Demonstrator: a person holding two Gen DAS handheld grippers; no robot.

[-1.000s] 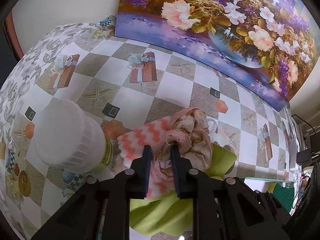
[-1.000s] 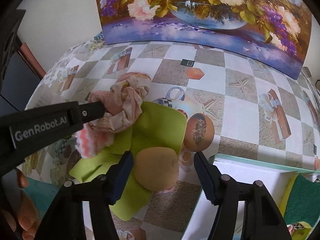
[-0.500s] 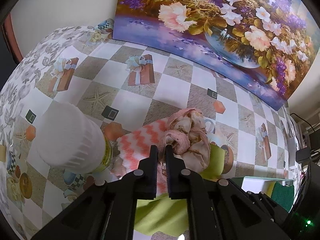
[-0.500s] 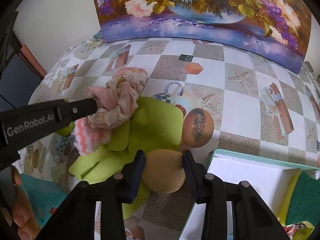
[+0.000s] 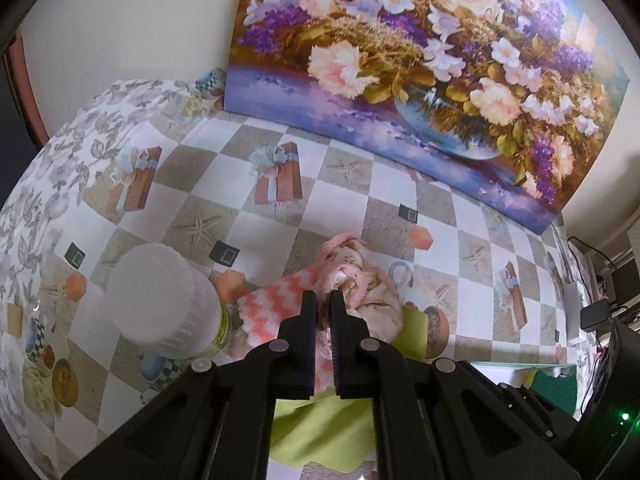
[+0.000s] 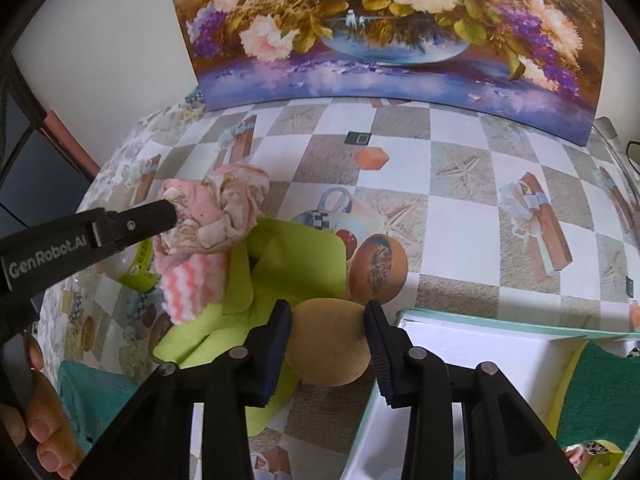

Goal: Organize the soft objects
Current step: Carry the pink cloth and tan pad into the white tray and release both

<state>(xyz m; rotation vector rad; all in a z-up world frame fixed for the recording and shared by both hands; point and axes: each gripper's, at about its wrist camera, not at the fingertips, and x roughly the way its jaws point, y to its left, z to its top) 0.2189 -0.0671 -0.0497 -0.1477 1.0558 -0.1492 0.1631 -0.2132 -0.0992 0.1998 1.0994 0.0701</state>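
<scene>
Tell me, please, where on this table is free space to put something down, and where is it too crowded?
Free: the checkered tablecloth between the flower painting and the cloth pile, and its right side beyond the white tray. Crowded: the near left, where the pink cloth, green cloth, tan ball and white-capped bottle sit close together.

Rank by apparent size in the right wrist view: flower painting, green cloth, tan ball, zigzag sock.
1. flower painting
2. green cloth, partly hidden
3. tan ball, enlarged by nearness
4. zigzag sock, close to the ball in size, so this order is unsure
</scene>
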